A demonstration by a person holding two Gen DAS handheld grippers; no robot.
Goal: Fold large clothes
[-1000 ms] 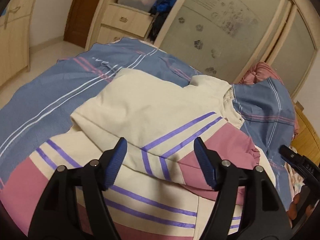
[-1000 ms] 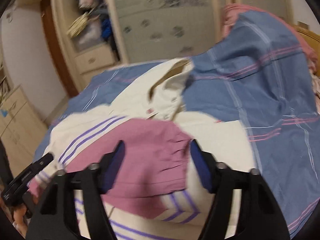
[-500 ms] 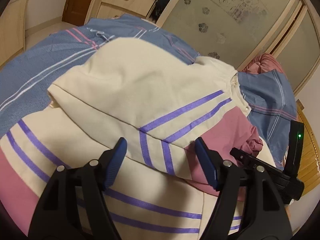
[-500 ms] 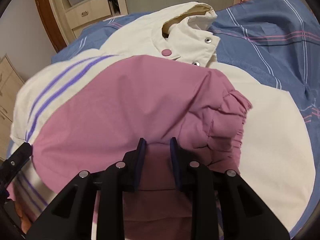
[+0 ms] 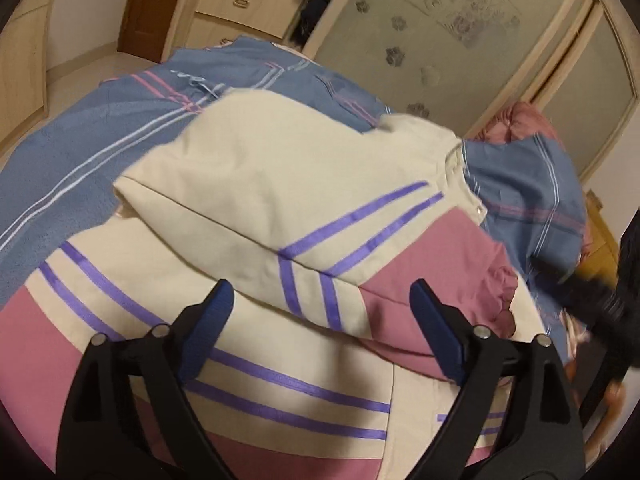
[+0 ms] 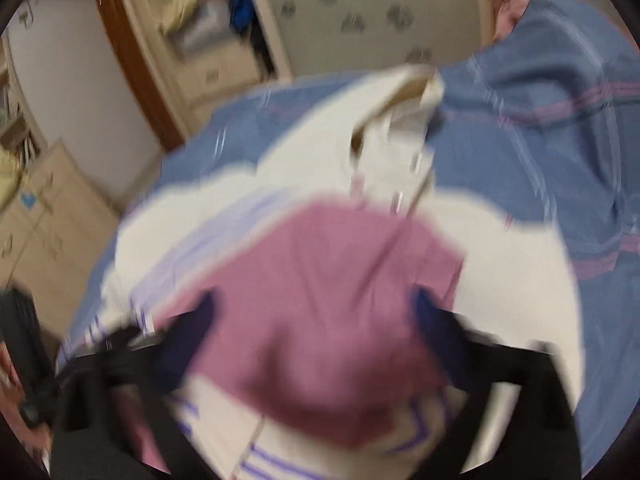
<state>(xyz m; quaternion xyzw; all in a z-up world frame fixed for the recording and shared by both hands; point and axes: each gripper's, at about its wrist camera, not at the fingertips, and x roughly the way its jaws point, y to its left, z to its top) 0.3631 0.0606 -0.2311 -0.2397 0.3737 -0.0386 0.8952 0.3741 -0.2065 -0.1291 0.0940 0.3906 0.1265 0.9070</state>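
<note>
A cream jacket [image 5: 288,184] with purple stripes and pink panels lies spread across the bed, on a blue bedspread [image 5: 80,148] with pink and white lines. One sleeve [image 5: 360,240] is folded across the body of the jacket, its pink cuff [image 5: 496,292] gathered near the bed's right side. The collar [image 6: 400,92] with its snap buttons points toward the far edge of the bed, where a wardrobe's frosted sliding doors [image 5: 440,36] stand. The left gripper [image 5: 320,336] hovers over the jacket's striped lower part with its blue-padded jaws spread wide and nothing between them. The right gripper [image 6: 312,320] is badly blurred, but its jaws stand wide apart above the pink sleeve, holding nothing. In the left wrist view, the dark blurred shape of the right gripper shows off the bed's right edge. A wooden drawer unit [image 5: 244,4] stands beyond the bed's far corner.
</note>
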